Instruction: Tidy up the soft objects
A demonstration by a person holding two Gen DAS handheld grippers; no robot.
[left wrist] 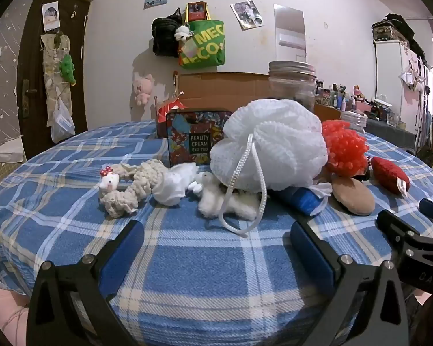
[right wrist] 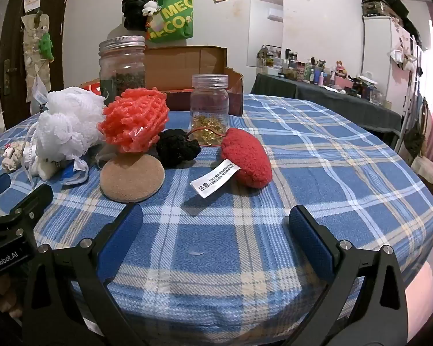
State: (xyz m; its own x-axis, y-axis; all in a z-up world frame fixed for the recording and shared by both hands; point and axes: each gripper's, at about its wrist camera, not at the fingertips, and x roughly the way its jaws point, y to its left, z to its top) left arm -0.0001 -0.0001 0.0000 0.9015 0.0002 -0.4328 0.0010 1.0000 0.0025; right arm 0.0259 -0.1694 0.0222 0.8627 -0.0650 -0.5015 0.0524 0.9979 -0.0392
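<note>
- now the left gripper point(left wrist: 216, 242) is held low over the blue checked cloth point(left wrist: 187, 259), its jaws spread wide with nothing between them.
- the right gripper point(right wrist: 215, 227) is held the same way, jaws wide and bare.
- a white puff point(left wrist: 268, 141) is piled beside an orange puff point(right wrist: 134, 119).
- a tan pad point(right wrist: 132, 180) is laid under the orange puff.
- a red plush point(right wrist: 248, 158) is set just beside a black fuzzy thing point(right wrist: 177, 147).

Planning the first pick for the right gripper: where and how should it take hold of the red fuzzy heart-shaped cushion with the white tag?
Grip the red fuzzy heart-shaped cushion across its plump body, coming straight from the front with the open right gripper. It lies apart from the pile, and its white tag looks too flat and floppy to pinch.
</note>
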